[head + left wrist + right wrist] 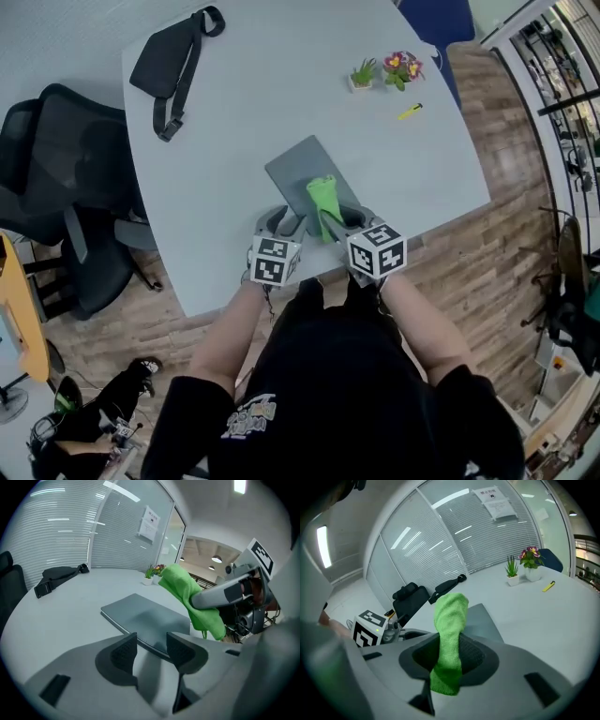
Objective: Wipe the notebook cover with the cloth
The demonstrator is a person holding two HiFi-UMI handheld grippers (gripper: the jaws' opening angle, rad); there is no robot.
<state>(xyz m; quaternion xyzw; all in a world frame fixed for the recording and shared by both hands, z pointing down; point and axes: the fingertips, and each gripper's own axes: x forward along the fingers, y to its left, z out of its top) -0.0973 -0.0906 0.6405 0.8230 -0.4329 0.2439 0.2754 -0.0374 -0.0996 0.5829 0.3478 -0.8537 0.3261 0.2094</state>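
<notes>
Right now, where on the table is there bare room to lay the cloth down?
The widest bare patch is the middle of the table, between the black bag and the small plants. Another lies between the notebook and the yellow pen. The near edge is crowded: left gripper, right gripper and green cloth meet there.

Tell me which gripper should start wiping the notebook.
Right. The right gripper is shut on the cloth, which it holds over the near end of the notebook. The left gripper is open and empty by the notebook's near edge, so at most it could steady it.
</notes>
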